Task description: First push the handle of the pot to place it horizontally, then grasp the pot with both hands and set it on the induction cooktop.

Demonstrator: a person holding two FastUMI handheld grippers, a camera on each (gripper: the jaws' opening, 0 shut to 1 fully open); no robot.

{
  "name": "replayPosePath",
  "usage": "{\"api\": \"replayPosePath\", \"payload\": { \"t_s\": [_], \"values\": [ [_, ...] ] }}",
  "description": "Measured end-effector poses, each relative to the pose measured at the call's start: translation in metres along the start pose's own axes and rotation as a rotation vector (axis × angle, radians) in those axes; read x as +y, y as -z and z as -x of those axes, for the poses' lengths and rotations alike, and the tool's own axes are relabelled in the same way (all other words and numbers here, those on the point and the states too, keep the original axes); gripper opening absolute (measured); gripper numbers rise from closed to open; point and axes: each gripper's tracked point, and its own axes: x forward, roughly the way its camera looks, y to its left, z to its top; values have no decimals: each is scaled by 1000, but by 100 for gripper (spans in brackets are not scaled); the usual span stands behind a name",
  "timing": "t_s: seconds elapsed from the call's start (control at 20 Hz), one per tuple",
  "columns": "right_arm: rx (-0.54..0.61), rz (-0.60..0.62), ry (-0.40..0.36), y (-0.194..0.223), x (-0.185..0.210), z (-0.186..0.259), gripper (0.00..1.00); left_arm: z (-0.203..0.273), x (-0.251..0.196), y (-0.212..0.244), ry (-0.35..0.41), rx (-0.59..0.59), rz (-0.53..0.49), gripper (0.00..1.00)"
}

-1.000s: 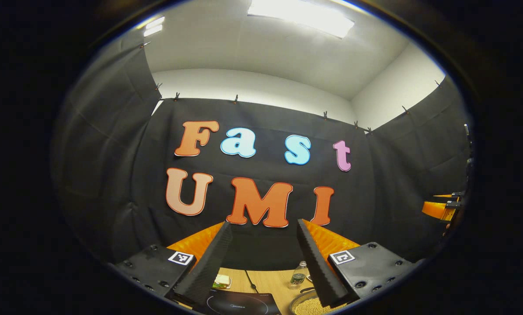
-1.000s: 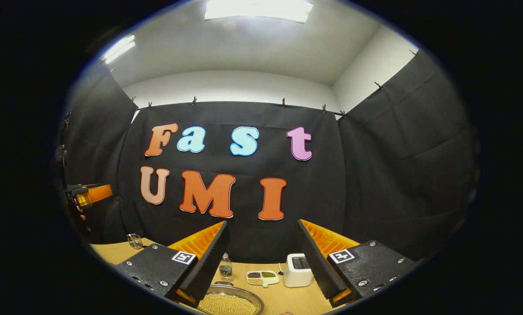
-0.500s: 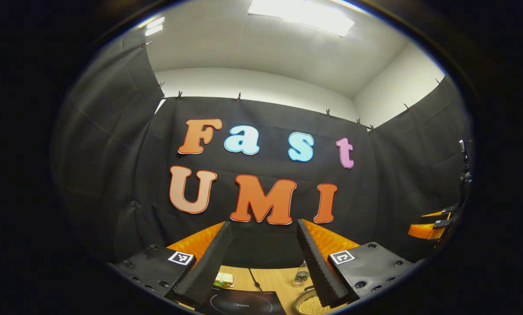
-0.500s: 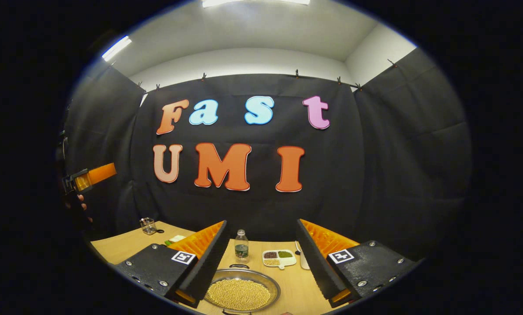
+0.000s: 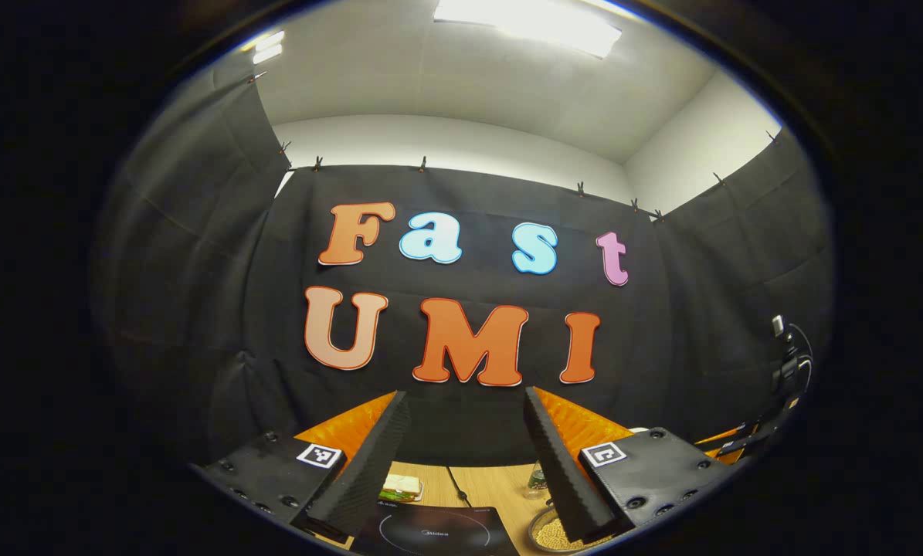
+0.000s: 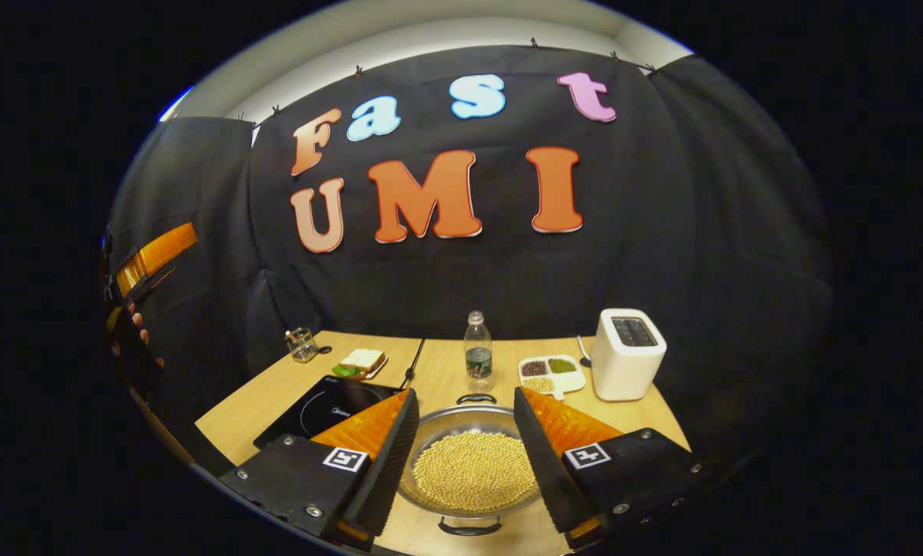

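A shallow metal pot (image 6: 473, 467) full of pale beans sits on the wooden table (image 6: 260, 394), one black loop handle (image 6: 475, 399) on its far side and another at its near rim. The black induction cooktop (image 6: 326, 403) lies just left of it. My right gripper (image 6: 465, 398) hovers open above the pot, its fingers framing the bowl without touching it. My left gripper (image 5: 465, 395) is open and held high, with the cooktop (image 5: 438, 533) and the pot's edge (image 5: 548, 533) low between its fingers. In the right gripper view the left gripper (image 6: 148, 255) and a hand show at far left.
Behind the pot stand a water bottle (image 6: 477, 355), a divided dish of grains (image 6: 551, 372) and a white toaster (image 6: 627, 355). A sandwich plate (image 6: 361, 361) and a small glass jar (image 6: 301, 345) sit at the back left. A cable runs from the cooktop.
The right gripper has tipped downward, bringing the whole table and pot into its view. In the left gripper view, little changed; the right gripper sank lower at its right edge.
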Motion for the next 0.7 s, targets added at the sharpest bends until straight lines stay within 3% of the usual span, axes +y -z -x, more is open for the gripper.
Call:
{"api": "replayPosePath", "payload": {
  "t_s": [0.15,0.25,0.3,0.4,0.5,0.7],
  "values": [
    [134,2,-45,45,16,-14,63,-2,8,1,-15,7,-7,97],
    [244,8,-71,79,26,-17,47,-2,12,3,-23,7,-3,97],
    [288,12,-94,93,32,-19,34,-3,12,6,-24,12,-1,97],
    [362,7,-130,111,46,-22,19,-3,18,11,-31,25,-2,97],
    [465,-12,-157,136,50,-18,9,-4,26,13,-45,30,-10,97],
    [637,-72,-220,181,63,-21,0,-5,32,16,-60,33,-5,97]
  ]
}}
